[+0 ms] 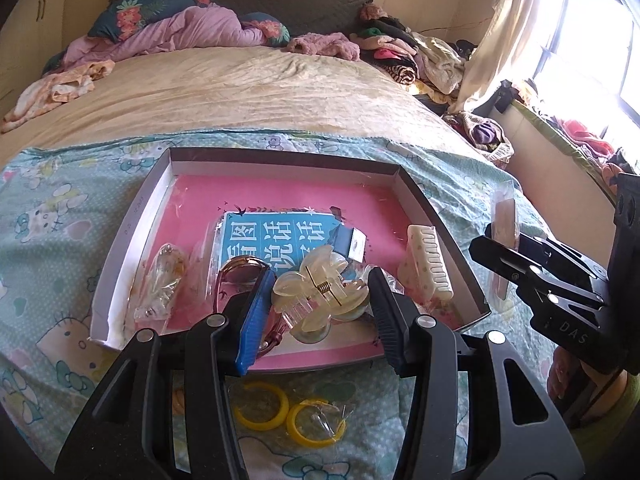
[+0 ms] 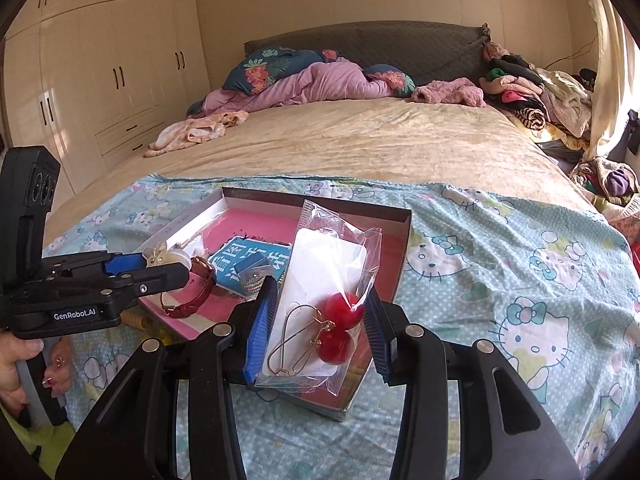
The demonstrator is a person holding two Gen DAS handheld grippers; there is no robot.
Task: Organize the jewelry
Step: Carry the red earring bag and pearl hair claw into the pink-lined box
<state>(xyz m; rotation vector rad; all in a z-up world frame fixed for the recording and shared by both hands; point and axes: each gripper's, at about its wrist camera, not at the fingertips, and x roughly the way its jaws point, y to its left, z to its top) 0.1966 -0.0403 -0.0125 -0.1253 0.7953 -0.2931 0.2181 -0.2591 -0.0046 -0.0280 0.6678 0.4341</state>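
**Claw clip and earring packet both held over the pink-lined box**

Left wrist view: a wide bed under a tan, crinkled blanket (image 1: 248, 92), with a thin Hello Kitty sheet (image 1: 52, 208) in pale teal laid across the near end. Bright window (image 1: 592, 40) at right, clothes heaped beside it. On the sheet sits a shallow cardboard box (image 1: 132, 216), white walls, glossy pink floor. The left gripper (image 1: 316, 300) has its ribbed fingers, one blue, one dark, pinching a translucent cream claw clip (image 1: 316, 292) with petal-shaped lobes and a metal spring, right above the box's near edge. Inside the box: a cream toothed comb clip (image 1: 430, 264) leaning against the right wall, a cellophane packet (image 1: 164, 280) at left, a red-strapped watch (image 1: 240, 276). Two yellow rings (image 1: 288, 412) in plastic lie on the sheet just outside the near wall.

Right wrist view: cream wardrobes (image 2: 100, 68) with dark handles line the left wall. The right gripper (image 2: 316, 324) is pressed onto a crinkly clear earring packet (image 2: 324, 300), held upright over the box's near corner, with two glossy red balls on thin gold wire hooks against a white card.
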